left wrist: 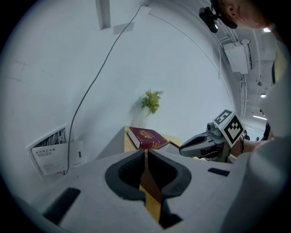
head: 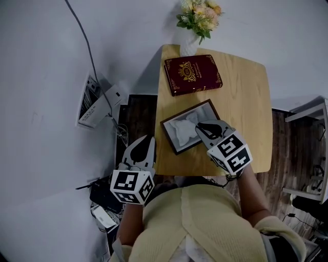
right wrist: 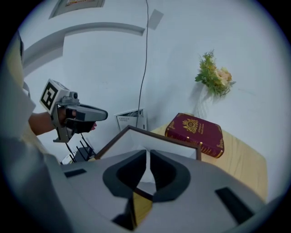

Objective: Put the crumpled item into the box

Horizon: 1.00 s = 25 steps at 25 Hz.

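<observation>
A dark-framed open box lies on the near left part of the wooden table, with a white crumpled item inside it. My right gripper hangs over the box's right side, its tips at the item. In the right gripper view its jaws stand together above the box rim; I see nothing between the pads. My left gripper floats off the table's left edge, apart from the box, jaws together and empty.
A maroon book lies behind the box, and a flower vase stands at the table's far edge. Beside the table on the left are white devices and cables against the wall. A white shelf stands to the right.
</observation>
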Each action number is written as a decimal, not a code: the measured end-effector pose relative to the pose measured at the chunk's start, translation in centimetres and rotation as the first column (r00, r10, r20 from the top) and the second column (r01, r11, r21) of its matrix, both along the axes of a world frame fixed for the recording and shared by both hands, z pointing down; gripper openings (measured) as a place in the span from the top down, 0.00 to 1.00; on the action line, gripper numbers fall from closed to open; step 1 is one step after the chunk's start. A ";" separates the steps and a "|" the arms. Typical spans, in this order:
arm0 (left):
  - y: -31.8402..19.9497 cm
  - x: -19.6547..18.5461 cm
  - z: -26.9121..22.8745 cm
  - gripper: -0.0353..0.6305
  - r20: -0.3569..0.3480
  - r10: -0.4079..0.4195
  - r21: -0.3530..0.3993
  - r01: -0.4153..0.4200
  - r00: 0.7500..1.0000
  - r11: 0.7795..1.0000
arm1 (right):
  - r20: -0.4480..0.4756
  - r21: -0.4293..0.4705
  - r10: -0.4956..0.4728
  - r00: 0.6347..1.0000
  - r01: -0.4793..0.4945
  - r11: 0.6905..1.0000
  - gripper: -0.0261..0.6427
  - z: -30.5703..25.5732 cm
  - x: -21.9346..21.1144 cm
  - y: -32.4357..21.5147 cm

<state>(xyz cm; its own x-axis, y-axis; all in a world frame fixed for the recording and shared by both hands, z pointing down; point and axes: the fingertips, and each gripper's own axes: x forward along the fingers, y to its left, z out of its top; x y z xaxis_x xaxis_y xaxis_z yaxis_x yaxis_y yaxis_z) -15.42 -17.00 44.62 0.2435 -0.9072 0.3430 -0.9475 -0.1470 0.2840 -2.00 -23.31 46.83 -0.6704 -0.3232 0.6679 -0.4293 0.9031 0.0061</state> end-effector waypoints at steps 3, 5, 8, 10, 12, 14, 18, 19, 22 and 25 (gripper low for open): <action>0.0 0.3 -0.3 0.90 0.001 0.023 0.007 -0.023 1.000 1.000 | 0.039 -0.002 0.051 0.998 -0.051 0.999 0.91 -0.6 0.5 0.4; -0.1 0.6 -0.4 0.90 0.003 0.038 0.011 -0.038 0.999 0.999 | 0.047 0.004 0.076 0.996 -0.076 0.997 0.91 -0.7 0.9 0.7; -0.3 1.2 -0.5 0.90 0.006 0.064 0.012 -0.064 0.998 0.998 | 0.043 0.015 0.106 0.993 -0.106 0.994 0.91 -0.7 1.9 1.2; -0.4 1.8 -0.6 0.90 0.010 0.086 0.012 -0.086 0.996 0.996 | 0.043 0.016 0.128 0.991 -0.129 0.992 0.91 -0.7 2.6 1.5; -0.5 2.4 -0.7 0.90 0.014 0.110 0.011 -0.110 0.994 0.994 | 0.047 0.018 0.151 0.987 -0.152 0.988 0.91 -0.8 3.4 1.8; -0.5 2.8 -0.8 0.90 0.017 0.130 0.009 -0.130 0.991 0.991 | 0.048 0.022 0.170 0.984 -0.171 0.985 0.91 -0.9 3.9 2.0; -0.4 3.5 -0.6 0.90 0.022 0.161 0.003 -0.161 0.987 0.987 | 0.041 0.034 0.203 0.978 -0.204 0.978 0.92 -0.9 4.9 2.6; -0.4 3.7 -0.5 0.90 0.022 0.168 0.002 -0.169 0.985 0.986 | 0.040 0.036 0.212 0.976 -0.214 0.976 0.92 -0.9 5.1 2.8; -0.3 4.2 -0.4 0.90 0.025 0.188 -0.005 -0.188 0.982 0.982 | 0.037 0.036 0.240 0.970 -0.241 0.970 0.92 -0.8 6.0 3.3; -0.2 4.5 -0.2 0.90 0.027 0.203 -0.016 -0.203 0.979 0.979 | 0.037 0.032 0.265 0.963 -0.267 0.963 0.92 -0.9 6.7 3.7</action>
<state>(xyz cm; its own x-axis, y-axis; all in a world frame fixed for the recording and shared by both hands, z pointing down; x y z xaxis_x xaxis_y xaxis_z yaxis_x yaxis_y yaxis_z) -10.88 -17.18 44.46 0.4120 -0.8354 0.3638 -0.9061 -0.3335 0.2602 4.67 -19.61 45.97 -0.5775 -0.5165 0.6322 -0.6546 0.7557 0.0195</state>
